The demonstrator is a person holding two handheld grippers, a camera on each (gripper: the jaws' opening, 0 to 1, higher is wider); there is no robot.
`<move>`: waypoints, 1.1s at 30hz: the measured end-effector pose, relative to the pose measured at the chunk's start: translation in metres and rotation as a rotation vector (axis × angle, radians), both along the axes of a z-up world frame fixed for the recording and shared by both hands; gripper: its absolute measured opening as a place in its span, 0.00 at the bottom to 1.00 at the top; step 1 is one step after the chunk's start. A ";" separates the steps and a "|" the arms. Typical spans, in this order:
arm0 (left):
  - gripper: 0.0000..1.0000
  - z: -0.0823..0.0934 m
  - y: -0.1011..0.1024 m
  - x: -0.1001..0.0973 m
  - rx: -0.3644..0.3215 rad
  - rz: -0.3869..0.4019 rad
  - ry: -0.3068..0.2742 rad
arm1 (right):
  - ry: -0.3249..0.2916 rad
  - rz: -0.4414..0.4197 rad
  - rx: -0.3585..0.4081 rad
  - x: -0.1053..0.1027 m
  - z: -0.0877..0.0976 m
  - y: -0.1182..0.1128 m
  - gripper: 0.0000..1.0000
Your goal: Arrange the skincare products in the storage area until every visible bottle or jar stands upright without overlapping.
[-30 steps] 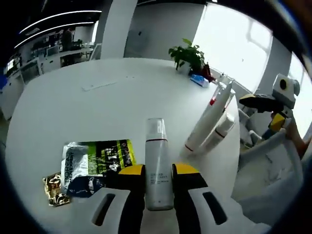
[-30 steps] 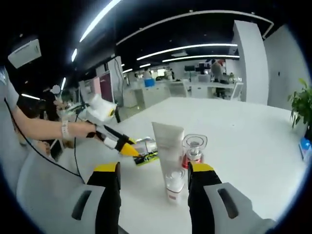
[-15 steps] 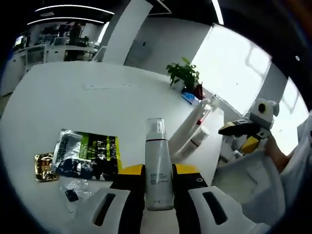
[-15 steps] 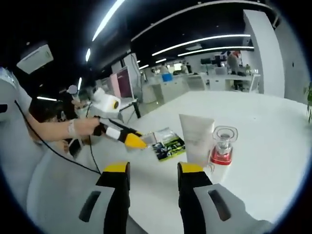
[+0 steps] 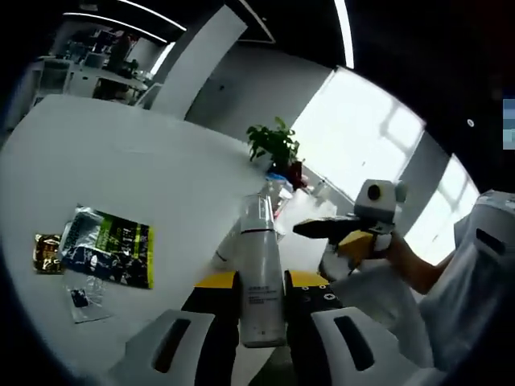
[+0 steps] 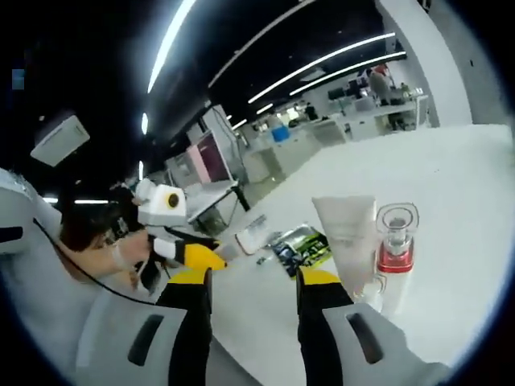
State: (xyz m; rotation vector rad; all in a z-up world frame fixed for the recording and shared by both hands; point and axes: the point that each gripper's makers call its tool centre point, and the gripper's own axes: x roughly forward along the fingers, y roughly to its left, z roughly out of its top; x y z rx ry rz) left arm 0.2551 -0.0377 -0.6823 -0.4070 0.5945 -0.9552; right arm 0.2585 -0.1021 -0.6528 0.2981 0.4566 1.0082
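White spray bottle [image 5: 260,277] w/ clear cap is clamped between our left gripper [image 5: 261,281] jaws, held above the near table [image 5: 121,161] edge, not set down; roughly in line w/ the jaws, whether truly vertical we can't tell. In right gripper view the same bottle [image 6: 251,234] shows small at the left gripper's tip [image 6: 211,257], lying close to horizontal in that view and clear of the table.

Just past it, two products stand side by side near the table's near edge: a white tube [image 6: 351,241], wide crimped end up, and a clear-capped pump bottle [image 6: 395,253] w/ a red collar. Both look upright, very close together, maybe touching; can't tell. A third small item may sit low in front of them, hidden by our jaw.

Right gripper [image 6: 251,285] jaws are moderately parted w/ nothing between them, hovering off the near edge; in left gripper view it [image 5: 326,231] comes in from the right.

Further toward the table's left side: green/black sachet [image 5: 107,245], small gold packet [image 5: 48,252], clear wrapper scrap [image 5: 84,293], all flat. Potted plant [image 5: 273,146] at the far edge.

Progress, our read: two items done, held bottle to be stood in a free spot beside them w/o knocking them. Sachets aren't bottles/jars, likely leave.
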 end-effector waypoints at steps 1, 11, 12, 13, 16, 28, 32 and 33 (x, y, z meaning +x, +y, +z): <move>0.16 0.001 0.000 -0.001 -0.010 0.001 0.001 | 0.009 0.005 0.012 0.001 0.002 0.002 0.44; 0.16 0.022 -0.014 -0.016 -0.122 -0.025 0.017 | 0.112 0.038 0.137 0.007 0.012 0.018 0.45; 0.16 0.023 -0.017 -0.019 -0.128 -0.033 0.016 | 0.127 0.040 0.162 0.006 0.015 0.020 0.45; 0.16 0.024 -0.018 -0.021 -0.132 -0.039 0.017 | 0.142 0.045 0.181 0.006 0.016 0.021 0.44; 0.16 0.029 -0.024 -0.028 -0.157 -0.075 0.021 | 0.150 0.052 0.192 0.003 0.018 0.024 0.42; 0.16 0.048 -0.033 -0.036 -0.307 -0.114 0.071 | 0.226 0.103 0.356 -0.010 0.038 0.033 0.30; 0.16 0.051 -0.036 -0.040 -0.332 -0.128 0.084 | 0.235 0.108 0.383 -0.009 0.042 0.032 0.29; 0.16 0.052 -0.037 -0.040 -0.331 -0.131 0.085 | 0.235 0.110 0.387 -0.009 0.042 0.032 0.29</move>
